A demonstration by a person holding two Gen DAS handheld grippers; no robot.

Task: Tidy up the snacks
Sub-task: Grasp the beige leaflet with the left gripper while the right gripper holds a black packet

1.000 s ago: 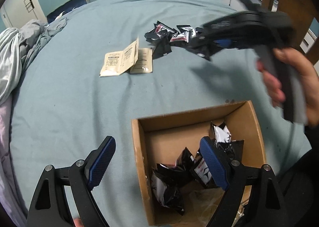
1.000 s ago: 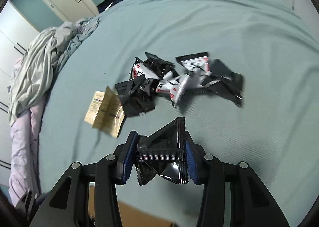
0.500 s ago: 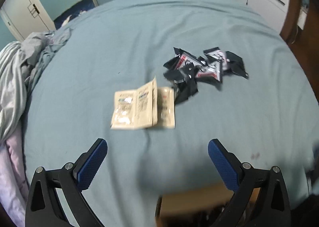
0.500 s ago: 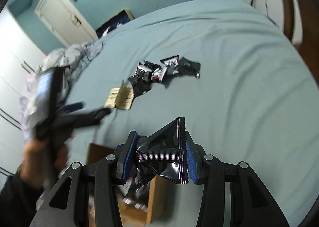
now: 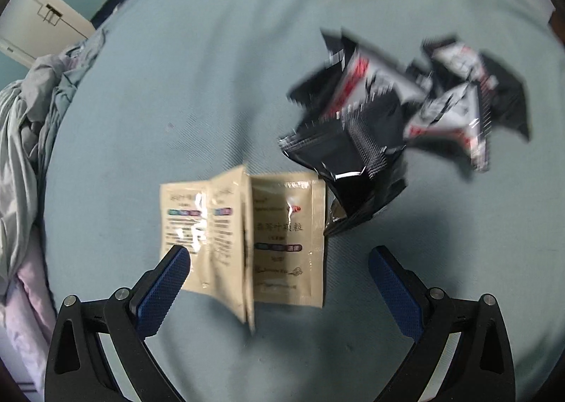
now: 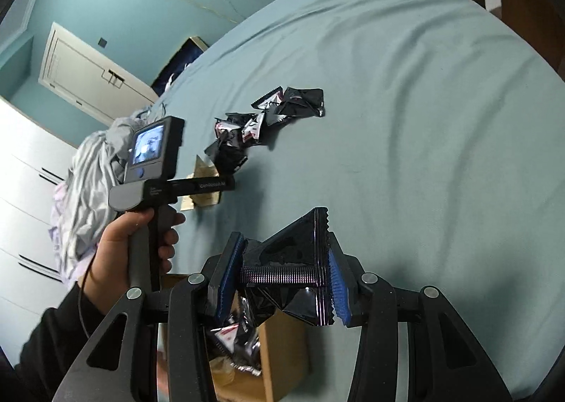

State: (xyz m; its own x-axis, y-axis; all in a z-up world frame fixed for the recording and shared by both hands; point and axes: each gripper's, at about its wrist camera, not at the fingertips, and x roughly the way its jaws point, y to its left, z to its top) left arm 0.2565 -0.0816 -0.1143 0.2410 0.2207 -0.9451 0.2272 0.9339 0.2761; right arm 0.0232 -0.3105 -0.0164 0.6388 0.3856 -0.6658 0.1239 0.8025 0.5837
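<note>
Left tool: its blue pads stand wide apart with nothing between them, hovering low over the bed.
Beige sachets: two flat packets side by side on the bed, just ahead of the left tool and partly between its fingers; the left one is folded up along its middle.
Black snack pile: loose black, white and red packets heaped ahead and to the right of the left tool, the nearest one touching the right sachet's corner; blurred.
Right tool: pads pressed in on a crumpled black packet, gripped across its crimped seam.
Cardboard box: directly beneath the right tool, with more packets lying inside.
Left hand: seen to the left of the right tool, wrapped around the other tool's grey handle.
Bedding: grey rumpled heap far to the left of the left tool.
</note>
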